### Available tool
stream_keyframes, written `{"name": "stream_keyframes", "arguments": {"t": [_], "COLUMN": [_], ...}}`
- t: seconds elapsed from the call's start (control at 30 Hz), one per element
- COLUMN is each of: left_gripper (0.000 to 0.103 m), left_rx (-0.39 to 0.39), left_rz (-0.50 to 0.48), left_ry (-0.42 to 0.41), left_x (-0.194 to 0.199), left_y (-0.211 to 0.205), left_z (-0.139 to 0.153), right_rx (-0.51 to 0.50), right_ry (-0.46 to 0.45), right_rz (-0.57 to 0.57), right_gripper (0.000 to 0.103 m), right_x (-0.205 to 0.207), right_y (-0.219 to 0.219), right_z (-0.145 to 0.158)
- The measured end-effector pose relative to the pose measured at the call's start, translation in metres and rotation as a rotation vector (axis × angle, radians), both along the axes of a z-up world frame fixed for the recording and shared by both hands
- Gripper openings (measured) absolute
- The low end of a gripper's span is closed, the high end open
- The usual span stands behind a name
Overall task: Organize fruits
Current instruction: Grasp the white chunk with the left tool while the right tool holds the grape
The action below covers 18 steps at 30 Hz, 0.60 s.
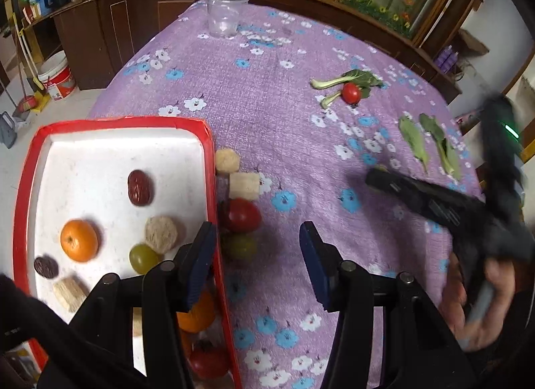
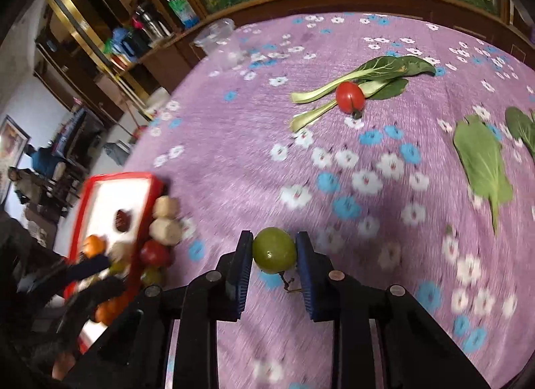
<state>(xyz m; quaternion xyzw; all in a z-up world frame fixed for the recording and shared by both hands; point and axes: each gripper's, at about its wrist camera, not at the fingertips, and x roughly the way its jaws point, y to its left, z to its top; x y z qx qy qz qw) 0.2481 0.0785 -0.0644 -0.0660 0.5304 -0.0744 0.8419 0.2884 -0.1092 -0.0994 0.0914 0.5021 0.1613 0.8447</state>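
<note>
1. Now the right gripper (image 2: 274,257) has a green fruit (image 2: 274,250) between its two blue pads, low in the middle of the right wrist view. The pads touch it on both sides, so the jaws are narrow and holding it.
2. The fruit looks small, round and smooth. I think it is light and a bit slippery, and too hard a squeeze could bruise it. The best place to hold it is across its fat middle, as the pads do. A thin stem (image 2: 287,283) hangs under it, and that is too weak to hold.
3. The left gripper (image 1: 255,265) has its jaws about half open with nothing between them. It hangs over the red edge of the tray (image 1: 214,188), at the lower left of the left wrist view.
4. The tray holds an orange (image 1: 79,240), a grape (image 1: 143,258) and a red date (image 1: 140,187).
5. A red tomato (image 2: 349,96) lies on green leaves at the upper right of the right wrist view, well apart from the tray.
6. More round bits sit on the purple cloth (image 1: 284,141), touching the outside of the tray.
</note>
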Motion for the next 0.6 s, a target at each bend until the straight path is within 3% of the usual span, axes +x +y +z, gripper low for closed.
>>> {"name": "stream_keyframes", "arguments": {"t": [0.27,0.6], "left_gripper": [0.042,0.041], "left_rx": [0.051,0.198], "left_rz": [-0.018,-0.032], "left_ry": [0.076,0.144], "left_x": [0.042,0.061], "left_y": [-0.013,-0.032], "left_z": [-0.007,-0.028], "right_rx": [0.026,0.044], "right_ry": [-0.034,-0.046], "right_rz": [-0.008,0.002], "right_gripper": [0.026,0.026], "right_x": [-0.013,-0.019], "right_y": [-0.015,-0.015], "right_z": [0.005,0.009]}}
